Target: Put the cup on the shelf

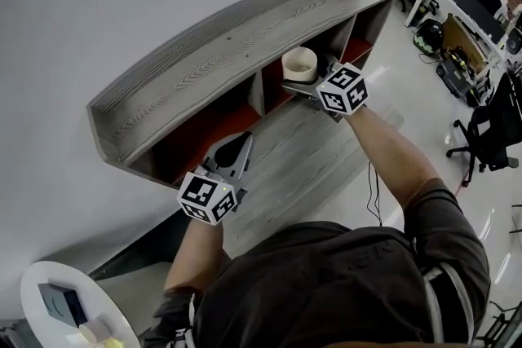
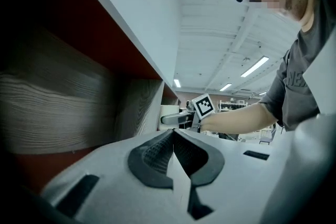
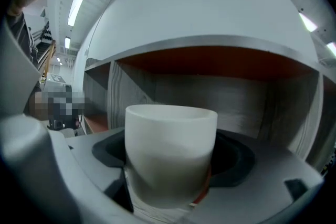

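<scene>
Cup (image 3: 170, 152), white, upright and open at the top, sits between the jaws of the right gripper (image 1: 303, 82), whose dark pads press on both its sides, so the gripper is grasping it with the jaws spread wide. The cup is at the mouth of the middle compartment of the shelf (image 1: 218, 38), a grey wood-grain unit with red inner panels standing against a pale wall. Whether the cup's base touches the shelf board cannot be told. In the right gripper view the compartment's grey back wall and red ceiling lie straight behind the cup. The left gripper (image 2: 173, 148) is clenched, its jaws pressed together with nothing between them, and it hangs in front of the left compartment, well apart from the cup. A round white worktop (image 1: 33, 277) shows at the lower left corner, and a black office chair (image 1: 491, 134) stands at the right.
</scene>
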{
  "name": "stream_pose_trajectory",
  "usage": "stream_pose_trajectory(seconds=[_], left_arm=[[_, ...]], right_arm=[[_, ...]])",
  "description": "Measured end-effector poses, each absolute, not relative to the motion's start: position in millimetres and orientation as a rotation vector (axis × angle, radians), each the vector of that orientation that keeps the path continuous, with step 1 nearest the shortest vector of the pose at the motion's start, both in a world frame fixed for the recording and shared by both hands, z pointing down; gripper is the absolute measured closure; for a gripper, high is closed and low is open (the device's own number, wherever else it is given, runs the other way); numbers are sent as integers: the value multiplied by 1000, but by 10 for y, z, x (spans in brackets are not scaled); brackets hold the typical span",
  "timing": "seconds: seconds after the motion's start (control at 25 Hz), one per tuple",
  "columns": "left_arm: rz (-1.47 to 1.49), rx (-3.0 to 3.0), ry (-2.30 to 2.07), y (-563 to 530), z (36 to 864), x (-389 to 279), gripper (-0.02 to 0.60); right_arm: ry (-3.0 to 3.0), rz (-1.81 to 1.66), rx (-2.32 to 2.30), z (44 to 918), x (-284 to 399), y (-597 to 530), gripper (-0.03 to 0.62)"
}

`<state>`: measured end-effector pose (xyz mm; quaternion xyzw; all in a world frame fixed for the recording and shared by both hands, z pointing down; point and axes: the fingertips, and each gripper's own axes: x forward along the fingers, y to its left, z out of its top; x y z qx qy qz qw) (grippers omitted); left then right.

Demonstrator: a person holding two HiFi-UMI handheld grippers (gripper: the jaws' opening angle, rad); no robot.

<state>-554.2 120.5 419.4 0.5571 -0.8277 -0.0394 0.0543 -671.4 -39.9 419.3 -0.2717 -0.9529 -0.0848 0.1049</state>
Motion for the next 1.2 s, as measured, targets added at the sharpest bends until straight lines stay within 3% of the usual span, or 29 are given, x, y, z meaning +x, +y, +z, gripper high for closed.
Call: stream_pose_trajectory(seconds=[0.52, 1.04, 1.2], left_arm=[[-141, 1658, -2489, 1318, 4344, -5685, 582], [-174, 1710, -2447, 1282, 4368, -5674, 582], [-177, 1744, -2435, 1253, 4346, -5655, 583]], right_arm=[[-2757, -270, -768, 4706, -7223, -309, 160], [-2759, -199, -739, 4753, -7263, -316, 155], [-2802, -142, -689, 4662, -7267, -378, 102]])
